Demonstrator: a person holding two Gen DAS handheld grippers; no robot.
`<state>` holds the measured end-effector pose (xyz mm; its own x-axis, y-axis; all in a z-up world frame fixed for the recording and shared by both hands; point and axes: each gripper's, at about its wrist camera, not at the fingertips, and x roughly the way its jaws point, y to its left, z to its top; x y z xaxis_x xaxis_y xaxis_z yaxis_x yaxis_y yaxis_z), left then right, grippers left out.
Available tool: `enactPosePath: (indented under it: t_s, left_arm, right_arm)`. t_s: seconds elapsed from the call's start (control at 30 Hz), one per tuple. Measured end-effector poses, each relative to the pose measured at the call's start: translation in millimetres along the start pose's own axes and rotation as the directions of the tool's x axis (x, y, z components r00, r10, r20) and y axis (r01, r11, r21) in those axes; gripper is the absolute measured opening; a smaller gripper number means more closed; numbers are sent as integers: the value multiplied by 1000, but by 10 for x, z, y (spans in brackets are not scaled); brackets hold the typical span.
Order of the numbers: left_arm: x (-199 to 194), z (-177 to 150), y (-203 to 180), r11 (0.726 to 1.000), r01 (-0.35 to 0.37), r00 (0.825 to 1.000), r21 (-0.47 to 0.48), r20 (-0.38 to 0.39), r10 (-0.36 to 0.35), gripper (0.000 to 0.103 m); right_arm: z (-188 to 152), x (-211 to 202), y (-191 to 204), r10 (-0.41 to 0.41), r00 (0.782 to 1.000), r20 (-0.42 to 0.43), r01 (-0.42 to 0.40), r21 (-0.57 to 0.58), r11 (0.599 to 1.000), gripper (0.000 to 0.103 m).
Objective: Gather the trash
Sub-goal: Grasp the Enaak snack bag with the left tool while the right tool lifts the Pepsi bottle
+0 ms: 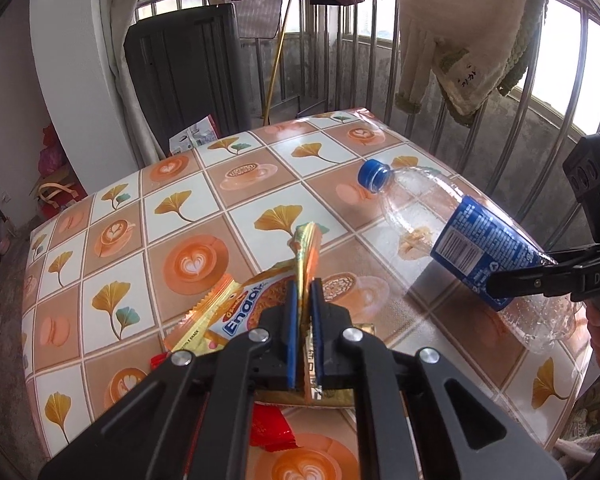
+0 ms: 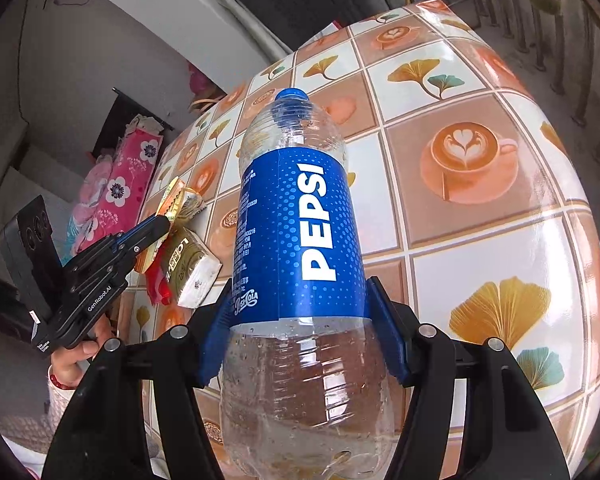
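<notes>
A glossy worktop [image 1: 228, 216], its slick oilcloth printed with latte cups and ginkgo leaves, fills both views as I work through the trash from afar. No bin shows in either view, so I judge the job mid-way: two pieces are in my grip, nothing is visibly binned, and more litter waits.

The largest piece, an empty clear plastic Pepsi bottle [image 2: 300, 240] with ribbed, droplet-flecked walls, a smooth blue label and a blue screw cap, sits clamped at its waist between the blue pads of my right hand-held gripper [image 2: 304, 332]. From the left wrist view it hangs tilted over the worktop's right side, cap end foremost.

Next in size, a crinkly yellow foil noodle-snack wrapper [image 1: 236, 312] is pinched along one thin edge by my left hand-held gripper [image 1: 305, 332], its jaws clenched almost flat on the film; part of the wrapper stands up above the fingertips while the rest trails toward the worktop.

Still to collect: a small gold-printed carton [image 2: 192, 268] lying near that gripper, and beside it a shiny red wrapper [image 1: 272, 428], crumpled, the smallest scrap.
</notes>
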<state>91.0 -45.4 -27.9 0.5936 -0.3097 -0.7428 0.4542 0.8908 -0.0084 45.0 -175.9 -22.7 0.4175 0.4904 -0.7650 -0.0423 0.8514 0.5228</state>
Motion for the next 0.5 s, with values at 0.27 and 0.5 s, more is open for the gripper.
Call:
enactPosePath:
  t_s: [0.27,0.5]
  left_arm:
    - [-148,50,-68,998,-54,998,32,34,53,6]
    - [-254,89,-130,996,-75,996,46,61,72,6]
  right_arm:
    - [-27,-96,-9,18,1000,19,-18,-1,1000,60]
    - [-54,-157,-26,24,999,30,-24,-4,1000,60]
